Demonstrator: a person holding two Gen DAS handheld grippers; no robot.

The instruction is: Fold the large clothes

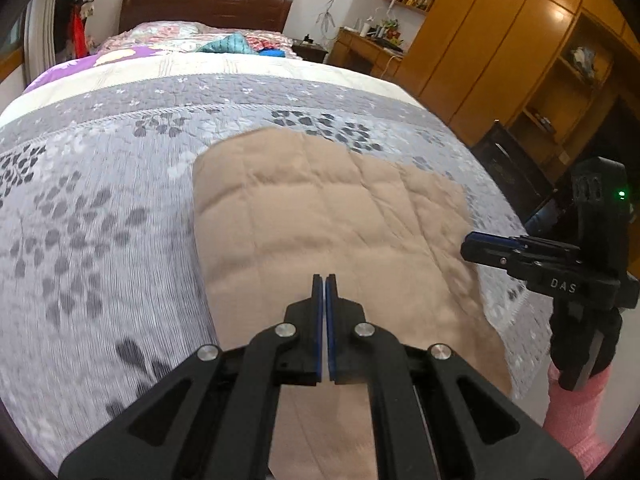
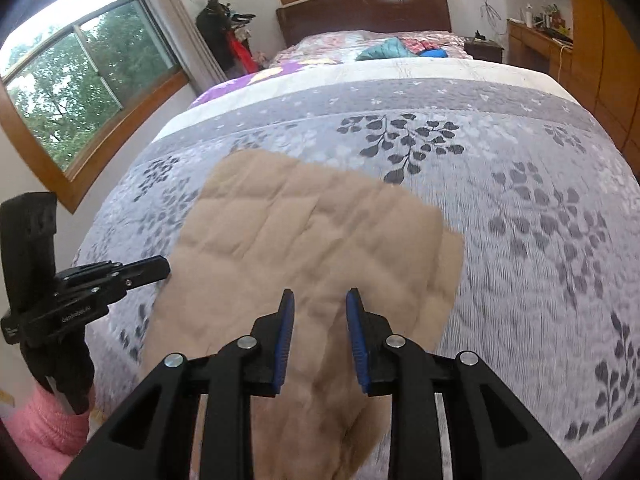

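A tan quilted garment (image 1: 320, 216) (image 2: 304, 240) lies flat on the grey leaf-patterned bedspread (image 1: 100, 208) (image 2: 528, 208), with its near end running over the bed's front edge. My left gripper (image 1: 325, 280) hovers above the garment's near part, shut with nothing between its blue pads. It shows from the side in the right wrist view (image 2: 160, 266), by the garment's left edge. My right gripper (image 2: 320, 296) hangs over the same near part, its jaws a little apart and empty, the cloth showing below the gap. The left wrist view has it (image 1: 466, 246) off the garment's right edge.
Coloured clothes and pillows (image 2: 400, 46) lie at the far end by the dark headboard (image 1: 208, 6). Wooden wardrobes (image 1: 500, 40) and a desk (image 2: 536, 40) line the right side, a window (image 2: 80, 76) the left. Pink sleeves (image 1: 576, 412) (image 2: 44, 428) hold both grippers.
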